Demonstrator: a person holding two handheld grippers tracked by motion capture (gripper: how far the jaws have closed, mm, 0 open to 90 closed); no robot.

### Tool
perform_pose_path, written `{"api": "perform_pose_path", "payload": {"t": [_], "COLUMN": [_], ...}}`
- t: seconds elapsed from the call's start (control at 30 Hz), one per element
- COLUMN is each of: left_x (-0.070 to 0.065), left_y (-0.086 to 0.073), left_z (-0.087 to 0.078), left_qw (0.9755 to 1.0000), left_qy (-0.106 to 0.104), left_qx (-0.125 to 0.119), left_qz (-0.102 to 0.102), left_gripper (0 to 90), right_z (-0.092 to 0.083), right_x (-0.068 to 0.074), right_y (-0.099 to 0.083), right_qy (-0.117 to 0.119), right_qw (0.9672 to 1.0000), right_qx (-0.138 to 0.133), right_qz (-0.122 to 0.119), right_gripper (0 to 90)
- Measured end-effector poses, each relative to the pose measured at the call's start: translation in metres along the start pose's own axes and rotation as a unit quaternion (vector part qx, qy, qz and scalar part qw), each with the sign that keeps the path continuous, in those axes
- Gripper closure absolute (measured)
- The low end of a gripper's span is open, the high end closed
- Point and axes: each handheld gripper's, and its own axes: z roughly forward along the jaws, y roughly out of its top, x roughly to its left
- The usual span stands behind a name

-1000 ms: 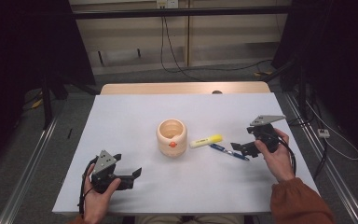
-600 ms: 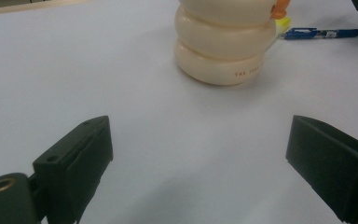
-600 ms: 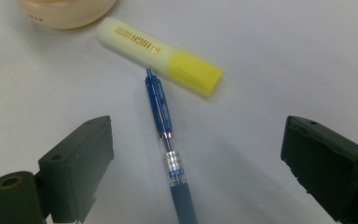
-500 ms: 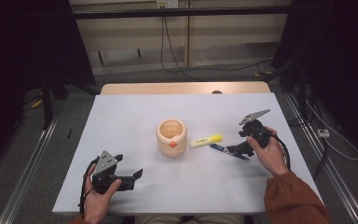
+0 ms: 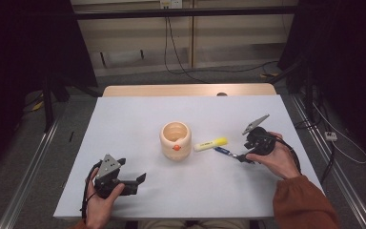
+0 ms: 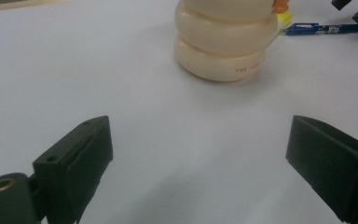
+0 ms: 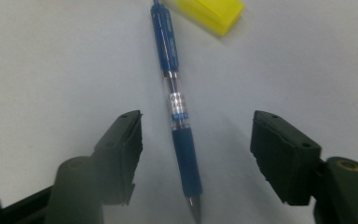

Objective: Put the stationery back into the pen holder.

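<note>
Blue pen (image 7: 176,105): lying flat on the white worktop (image 5: 138,129), just beside a yellow highlighter (image 5: 210,143) and right of a cream pot (image 5: 175,140). Right gripper (image 7: 196,149): fingers (image 7: 121,154) straddling the pen's grip end, just been closing, not yet touching it. Left gripper (image 5: 136,180): near the front edge, fingers released, holding nothing.

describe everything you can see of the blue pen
The blue pen is a retractable ballpoint of plastic by its look: dark blue grip, clear middle section, blue upper barrel, metal tip out. It lies flat on the white table, its far end by the yellow highlighter. The right gripper straddles its grip, jaws just closing, not yet touching.
</note>
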Motion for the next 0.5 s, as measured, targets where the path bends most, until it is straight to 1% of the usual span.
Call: {"api": "perform_pose_path", "payload": {"t": [0.07,0.1,0.2,0.23,0.27,0.33,0.4,0.5], "left_x": [0.0005,0.0006,0.0006,0.0010,0.0012,0.0012,0.0014,0.0013], "left_y": [-0.0001,-0.0002,-0.0005,-0.0007,-0.0007,-0.0008,-0.0008,-0.0009], "left_z": [-0.0002,-0.0002,0.0002,0.0004,0.0005,0.0006,0.0006,0.0010], "left_qw": [1.0000,1.0000,1.0000,1.0000,1.0000,1.0000,1.0000,1.0000], "left_qy": [0.000,0.000,-0.002,-0.003,-0.004,-0.004,-0.005,-0.006], "left_qx": [0.001,0.000,0.001,0.002,0.003,0.003,0.004,0.005], "left_qz": [-0.001,-0.002,-0.004,-0.004,-0.003,-0.003,-0.003,-0.004], "left_gripper": [7.2,7.2,7.2,7.2,7.2,7.2,7.2,7.2], "right_z": [0.0013,0.0017,0.0022,0.0029,0.0045,0.0064,0.0074,0.0099], "right_x": [0.0004,0.0009,0.0019,0.0018,0.0020,0.0027,0.0029,0.0047], "right_y": [-0.0005,-0.0009,-0.0018,-0.0021,-0.0026,-0.0030,-0.0031,-0.0027], "right_qy": [-0.002,-0.006,0.000,-0.001,0.002,0.006,0.007,0.007], "right_qw": [0.9999,0.9998,0.9996,0.9995,0.9993,0.9990,0.9987,0.9979], "right_qx": [0.010,0.014,0.020,0.022,0.029,0.036,0.039,0.049], "right_qz": [-0.006,-0.014,-0.018,-0.021,-0.025,-0.027,-0.033,-0.043], "right_gripper": [41.2,44.0,48.2,50.9,53.5,57.1,60.8,63.9]}}
